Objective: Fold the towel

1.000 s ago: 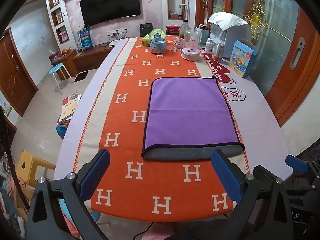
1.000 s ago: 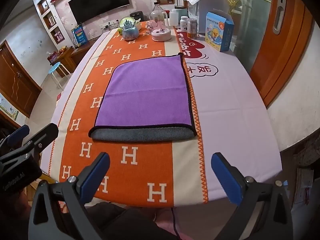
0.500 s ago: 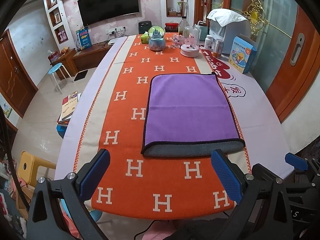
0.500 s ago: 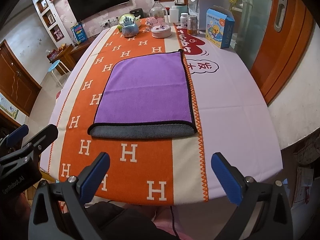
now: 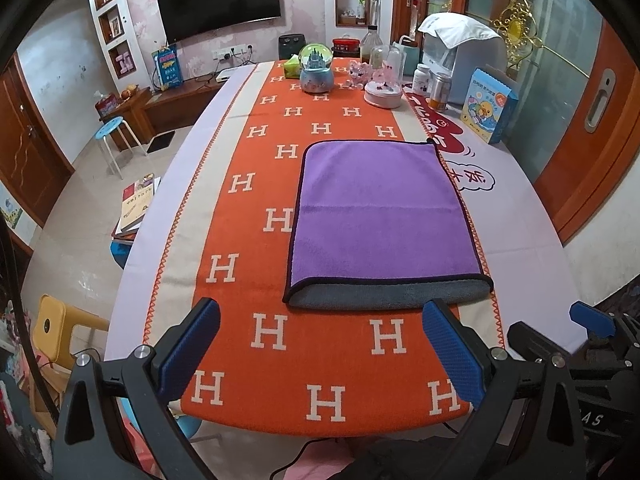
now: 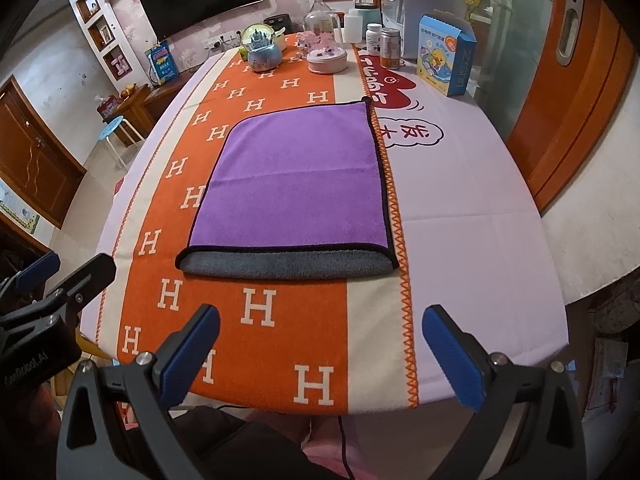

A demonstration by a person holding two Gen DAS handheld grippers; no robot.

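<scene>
A purple towel (image 5: 380, 216) with a dark edge lies flat on the orange H-patterned tablecloth (image 5: 276, 336), folded once, with its grey underside showing along the near fold (image 5: 384, 294). It also shows in the right wrist view (image 6: 296, 184). My left gripper (image 5: 320, 344) is open and empty, held above the table's near edge, short of the towel. My right gripper (image 6: 320, 352) is open and empty, also back from the towel near the table's front edge. The right gripper shows at the right of the left wrist view (image 5: 592, 320).
A snow globe (image 5: 316, 68), a pink round box (image 5: 382, 94), bottles and jars (image 5: 430, 84) and a blue carton (image 5: 488, 108) stand at the table's far end. A blue stool (image 5: 114, 136) and a yellow stool (image 5: 56, 324) stand on the floor at the left.
Both grippers have drawn back and risen slightly from the towel, still open. The towel has not moved.
</scene>
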